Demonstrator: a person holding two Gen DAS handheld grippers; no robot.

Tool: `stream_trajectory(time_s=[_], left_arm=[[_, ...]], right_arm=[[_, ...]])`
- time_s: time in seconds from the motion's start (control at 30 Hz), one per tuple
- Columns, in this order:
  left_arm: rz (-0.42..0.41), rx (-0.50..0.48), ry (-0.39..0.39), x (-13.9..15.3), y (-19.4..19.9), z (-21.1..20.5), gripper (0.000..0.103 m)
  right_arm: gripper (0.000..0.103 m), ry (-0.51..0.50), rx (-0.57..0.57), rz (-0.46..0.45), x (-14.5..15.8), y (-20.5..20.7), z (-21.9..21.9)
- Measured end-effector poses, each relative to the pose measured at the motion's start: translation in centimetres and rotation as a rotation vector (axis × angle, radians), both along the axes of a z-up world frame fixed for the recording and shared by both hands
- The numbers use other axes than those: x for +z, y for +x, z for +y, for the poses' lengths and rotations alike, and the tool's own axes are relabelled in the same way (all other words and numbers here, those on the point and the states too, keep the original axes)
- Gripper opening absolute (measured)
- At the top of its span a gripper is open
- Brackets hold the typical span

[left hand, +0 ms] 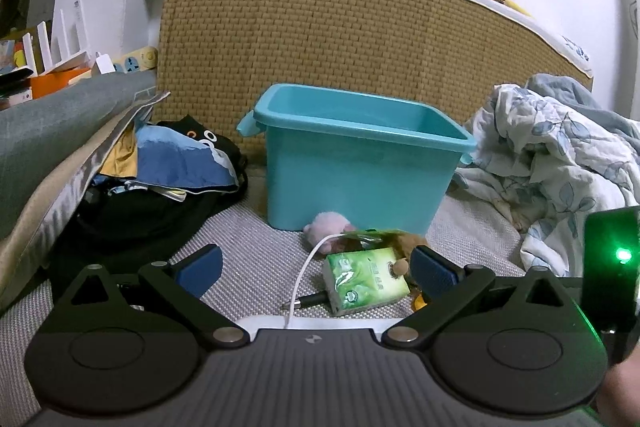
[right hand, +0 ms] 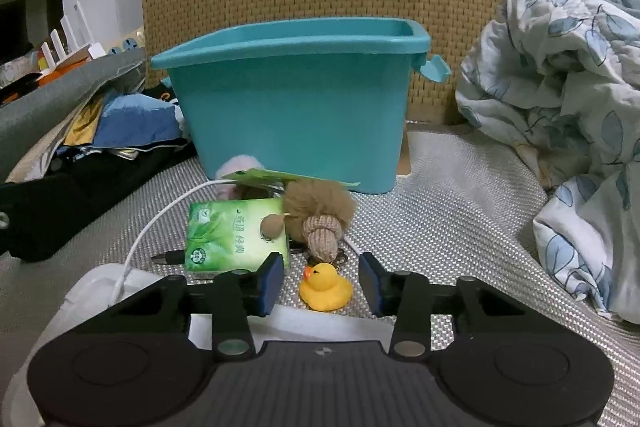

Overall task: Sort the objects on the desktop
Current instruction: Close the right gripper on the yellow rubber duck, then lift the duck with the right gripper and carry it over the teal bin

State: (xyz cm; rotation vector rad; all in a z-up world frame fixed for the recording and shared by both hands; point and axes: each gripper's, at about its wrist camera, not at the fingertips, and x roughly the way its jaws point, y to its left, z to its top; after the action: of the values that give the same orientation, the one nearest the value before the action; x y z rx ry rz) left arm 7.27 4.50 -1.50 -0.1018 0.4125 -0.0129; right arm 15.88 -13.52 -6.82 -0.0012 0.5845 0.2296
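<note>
From the left wrist view, the left gripper (left hand: 316,267) hangs low in the frame with its blue-padded fingers spread wide and empty, framing a glossy green plastic-wrapped tissue pack (left hand: 366,281) and a thin white charging cable (left hand: 306,267); it looks parked clear of the other hand's work. Upper centre, the smooth teal plastic storage bin (left hand: 356,163) stands open, likely the sorting target. Switching to the right wrist view, the right gripper (right hand: 320,283) straddles a small yellow rubber duck (right hand: 325,285) at lower centre, pads close beside it but not touching. Just above lies a fuzzy brown plush keychain toy (right hand: 320,215) with a ribbed knit part.
</note>
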Motion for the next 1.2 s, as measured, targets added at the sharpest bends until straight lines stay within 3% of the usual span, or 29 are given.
stream_trajectory(time_s=[0.13,0.3,0.53,0.57,1.2], left_arm=[[0.006,0.004,0.0,-0.1,0.1,0.0,0.103],[0.015,-0.006,-0.007,-0.2,0.2,0.0,0.103],[0.019,-0.022,0.014,-0.4,0.2,-0.5,0.103],[0.019,-0.022,0.014,-0.4,0.2,-0.5,0.103],[0.026,-0.012,0.004,-0.6,0.2,-0.3,0.103]], right_arm=[[0.039,-0.015,0.005,0.004,-0.3,0.5,0.4],[0.028,-0.017,0.01,0.006,-0.5,0.9,0.6],[0.028,-0.018,0.004,0.019,-0.8,1.4,0.7],[0.022,-0.018,0.002,0.019,-0.8,1.4,0.7],[0.021,-0.016,0.011,-0.064,1.4,-0.6,0.8]])
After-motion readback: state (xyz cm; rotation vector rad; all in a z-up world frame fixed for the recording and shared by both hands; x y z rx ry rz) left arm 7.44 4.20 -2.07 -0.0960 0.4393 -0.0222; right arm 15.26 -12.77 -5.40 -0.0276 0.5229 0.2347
